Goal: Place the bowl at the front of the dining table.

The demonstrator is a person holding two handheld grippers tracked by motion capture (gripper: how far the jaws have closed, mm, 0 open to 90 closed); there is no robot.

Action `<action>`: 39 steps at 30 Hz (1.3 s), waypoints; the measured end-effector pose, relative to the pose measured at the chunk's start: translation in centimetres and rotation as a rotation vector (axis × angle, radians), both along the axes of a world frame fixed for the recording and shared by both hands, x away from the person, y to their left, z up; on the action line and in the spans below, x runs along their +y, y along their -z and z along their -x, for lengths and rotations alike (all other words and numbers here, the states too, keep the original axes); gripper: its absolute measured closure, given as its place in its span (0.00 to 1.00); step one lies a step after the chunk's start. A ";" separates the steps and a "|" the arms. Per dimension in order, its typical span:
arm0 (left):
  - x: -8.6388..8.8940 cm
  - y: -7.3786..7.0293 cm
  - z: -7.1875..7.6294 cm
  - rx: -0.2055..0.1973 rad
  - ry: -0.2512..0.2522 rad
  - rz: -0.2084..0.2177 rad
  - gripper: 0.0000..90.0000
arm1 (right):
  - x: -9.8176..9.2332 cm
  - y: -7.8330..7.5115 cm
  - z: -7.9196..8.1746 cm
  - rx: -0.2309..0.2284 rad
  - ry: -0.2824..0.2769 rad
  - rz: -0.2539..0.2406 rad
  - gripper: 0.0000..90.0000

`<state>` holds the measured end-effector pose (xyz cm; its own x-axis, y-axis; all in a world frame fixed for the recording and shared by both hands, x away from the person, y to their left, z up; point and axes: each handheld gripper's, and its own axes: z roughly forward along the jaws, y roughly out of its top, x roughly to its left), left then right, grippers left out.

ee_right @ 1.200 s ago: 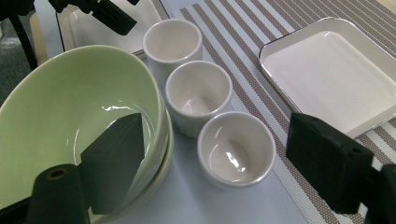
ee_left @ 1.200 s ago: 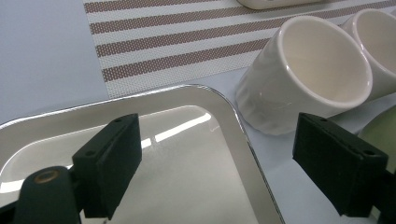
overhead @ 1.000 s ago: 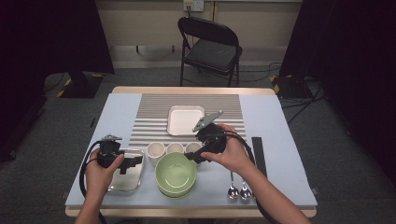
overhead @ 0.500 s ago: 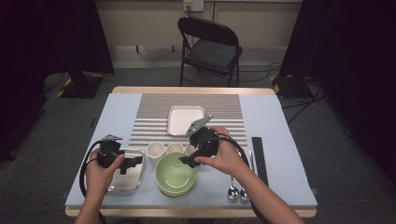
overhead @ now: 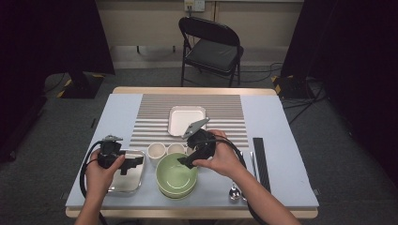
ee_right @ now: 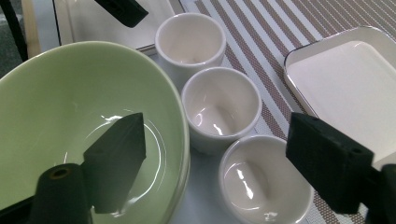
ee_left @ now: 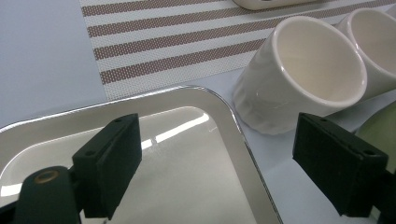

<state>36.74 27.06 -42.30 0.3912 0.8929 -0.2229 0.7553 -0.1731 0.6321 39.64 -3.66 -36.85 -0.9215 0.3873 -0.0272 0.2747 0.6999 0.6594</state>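
Two stacked green bowls (overhead: 176,177) sit at the front of the table. My right gripper (overhead: 187,161) hovers over their far right rim. In the right gripper view the gripper (ee_right: 224,161) is open. Its left jaw hangs inside the top green bowl (ee_right: 56,107) and its right jaw stands past the nearest white cup (ee_right: 261,182). The jaws have just been closing slightly, and no pad presses on anything. My left gripper (overhead: 127,164) is open over the silver tray (overhead: 119,185). In the left gripper view it (ee_left: 224,172) straddles the corner of the tray (ee_left: 187,186).
Two white cups (overhead: 156,151) (overhead: 176,148) stand in a row behind the bowls. A white square plate (overhead: 187,119) lies on the striped mat (overhead: 150,112). Spoons (overhead: 234,192) and a black strip (overhead: 260,157) lie at the right. A folding chair (overhead: 211,47) stands beyond the table.
My right gripper has shifted a little to the left and nearer, from above the cups onto the green bowl's rim. The left gripper has stayed put.
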 end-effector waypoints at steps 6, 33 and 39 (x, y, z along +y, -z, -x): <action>0.0 -0.1 0.0 0.000 -0.002 0.002 0.17 | 0.2 0.4 -0.2 0.029 0.004 -0.014 0.36; 0.2 -0.3 0.1 -0.009 0.004 0.007 0.17 | 0.6 1.1 0.4 0.097 0.020 0.010 0.73; 0.2 -0.4 0.1 -0.010 0.000 0.008 0.17 | 0.9 1.2 0.7 0.108 0.028 0.028 0.82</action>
